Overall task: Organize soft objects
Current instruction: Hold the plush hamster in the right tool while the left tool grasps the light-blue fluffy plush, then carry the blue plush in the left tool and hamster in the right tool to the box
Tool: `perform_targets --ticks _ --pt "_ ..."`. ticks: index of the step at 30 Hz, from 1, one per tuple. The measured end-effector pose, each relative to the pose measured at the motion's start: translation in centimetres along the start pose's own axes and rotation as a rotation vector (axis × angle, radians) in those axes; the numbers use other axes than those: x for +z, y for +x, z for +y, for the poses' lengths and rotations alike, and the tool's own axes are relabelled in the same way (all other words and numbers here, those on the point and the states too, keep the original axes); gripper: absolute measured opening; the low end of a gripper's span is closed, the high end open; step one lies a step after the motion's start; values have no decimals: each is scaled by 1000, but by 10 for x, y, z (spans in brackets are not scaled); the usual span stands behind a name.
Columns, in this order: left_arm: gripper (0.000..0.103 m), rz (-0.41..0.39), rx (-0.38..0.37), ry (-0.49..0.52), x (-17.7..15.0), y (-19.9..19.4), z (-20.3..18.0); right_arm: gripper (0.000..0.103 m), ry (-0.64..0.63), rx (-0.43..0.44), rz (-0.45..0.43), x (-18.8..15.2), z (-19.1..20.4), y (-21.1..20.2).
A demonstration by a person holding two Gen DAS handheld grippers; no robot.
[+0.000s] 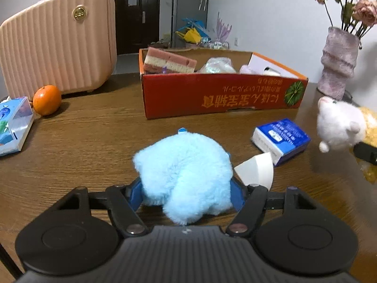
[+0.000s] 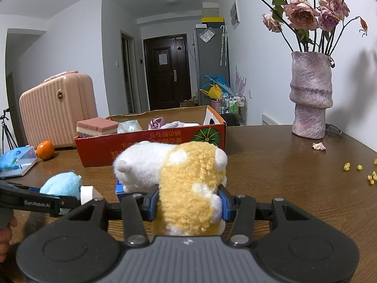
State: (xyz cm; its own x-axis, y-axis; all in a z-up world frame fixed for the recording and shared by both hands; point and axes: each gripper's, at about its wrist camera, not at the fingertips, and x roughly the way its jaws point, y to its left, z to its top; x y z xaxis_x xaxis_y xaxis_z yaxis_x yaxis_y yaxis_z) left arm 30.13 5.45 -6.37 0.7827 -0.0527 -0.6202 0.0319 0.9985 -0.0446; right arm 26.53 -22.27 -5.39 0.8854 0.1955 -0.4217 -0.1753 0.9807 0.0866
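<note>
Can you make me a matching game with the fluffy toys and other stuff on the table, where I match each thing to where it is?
Things:
1. blue plush toy
2. white and yellow plush toy
3. pink sponge
4. orange

Places:
A. beside the pink suitcase
B. between the right gripper's fingers
C. in the red box
D. between the left gripper's fingers

Pairs: 1-D, 2-B, 3-C, 4-A

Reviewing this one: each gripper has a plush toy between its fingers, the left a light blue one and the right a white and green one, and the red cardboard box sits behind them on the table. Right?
One detail is off. The right gripper has a white and yellow plush toy, not white and green, as the right wrist view shows. The left gripper, light blue plush toy, red cardboard box and table stand as stated.
</note>
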Motion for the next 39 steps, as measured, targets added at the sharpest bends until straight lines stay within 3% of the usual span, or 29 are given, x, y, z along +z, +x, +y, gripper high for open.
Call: perform_targets --ticks 23,39 --pt "71 -278 7 0 18 -68 -10 48 25 34 -82 5 -2 -12" --pt "71 -345 23 -49 39 -77 -25 48 76 38 -194 26 12 2"
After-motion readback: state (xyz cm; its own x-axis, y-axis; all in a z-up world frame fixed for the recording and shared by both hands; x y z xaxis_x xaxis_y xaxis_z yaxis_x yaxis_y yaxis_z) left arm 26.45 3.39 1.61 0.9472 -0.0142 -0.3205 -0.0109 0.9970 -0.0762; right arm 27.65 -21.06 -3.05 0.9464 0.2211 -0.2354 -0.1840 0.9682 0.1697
